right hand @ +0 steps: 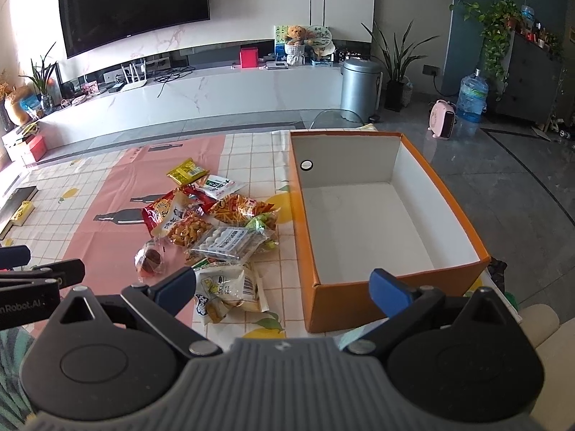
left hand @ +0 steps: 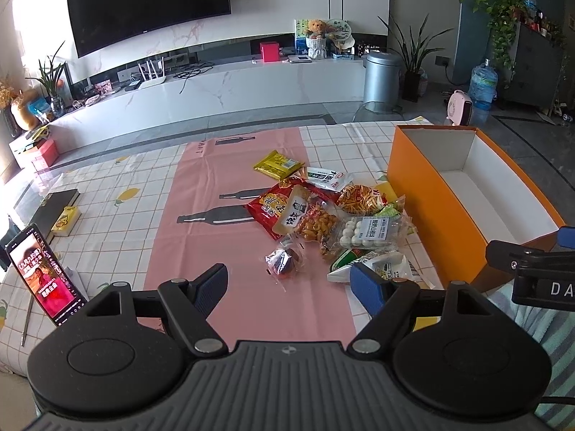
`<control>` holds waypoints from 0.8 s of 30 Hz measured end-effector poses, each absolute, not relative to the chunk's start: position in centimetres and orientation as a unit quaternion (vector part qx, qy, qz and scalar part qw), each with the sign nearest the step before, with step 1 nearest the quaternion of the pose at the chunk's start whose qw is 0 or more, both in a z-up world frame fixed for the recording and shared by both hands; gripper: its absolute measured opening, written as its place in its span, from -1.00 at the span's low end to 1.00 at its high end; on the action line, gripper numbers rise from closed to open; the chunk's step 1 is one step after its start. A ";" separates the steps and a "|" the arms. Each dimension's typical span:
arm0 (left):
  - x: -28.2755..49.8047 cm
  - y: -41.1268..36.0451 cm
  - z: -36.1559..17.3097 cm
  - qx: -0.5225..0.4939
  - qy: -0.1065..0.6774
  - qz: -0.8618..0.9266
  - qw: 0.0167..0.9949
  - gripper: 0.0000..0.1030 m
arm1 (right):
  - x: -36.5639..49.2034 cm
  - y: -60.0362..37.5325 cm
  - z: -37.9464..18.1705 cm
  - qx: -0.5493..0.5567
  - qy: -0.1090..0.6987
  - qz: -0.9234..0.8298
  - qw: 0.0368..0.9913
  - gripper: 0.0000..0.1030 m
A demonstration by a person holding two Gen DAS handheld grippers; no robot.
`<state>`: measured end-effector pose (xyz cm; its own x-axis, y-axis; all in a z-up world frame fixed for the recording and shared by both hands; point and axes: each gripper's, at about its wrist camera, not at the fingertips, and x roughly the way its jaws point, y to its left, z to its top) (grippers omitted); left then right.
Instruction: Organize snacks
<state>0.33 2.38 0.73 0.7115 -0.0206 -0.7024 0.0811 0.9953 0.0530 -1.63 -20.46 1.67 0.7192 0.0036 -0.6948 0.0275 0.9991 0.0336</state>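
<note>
The black left gripper (left hand: 289,283) and right gripper (right hand: 282,287) hang with jaws spread, empty, below the crinkly snack packets (left hand: 323,212); the orange cardboard box (right hand: 391,305) sits right.

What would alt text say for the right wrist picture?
An open orange box, white inside and holding nothing, sits on a checked tablecloth beside a heap of snack packets. The right tongs hang wide open in front, holding nothing; a living room lies behind.

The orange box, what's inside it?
Nothing yet. The orange box shows only its bare white floor and walls, with a small round hole in one wall. All the snacks lie outside, beside it. The near inside wall is hidden from view.
</note>
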 end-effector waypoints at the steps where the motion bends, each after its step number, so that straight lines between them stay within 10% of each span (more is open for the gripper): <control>1: 0.3 2.4 0.7 0.039 0.379 -0.027 0.924 0.76 | -1.6 -20.4 1.7 0.021 0.375 -0.006 0.927 0.93; 24: 1.3 3.8 0.1 0.044 0.381 -0.033 0.923 0.70 | -0.3 -19.1 0.5 0.010 0.382 0.009 0.924 0.93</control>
<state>1.26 3.84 0.12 0.7077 -0.0271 -0.7060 0.0944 0.9939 0.0566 -0.28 -19.11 0.54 0.7085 0.0245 -0.7052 -0.0091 0.9996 0.0256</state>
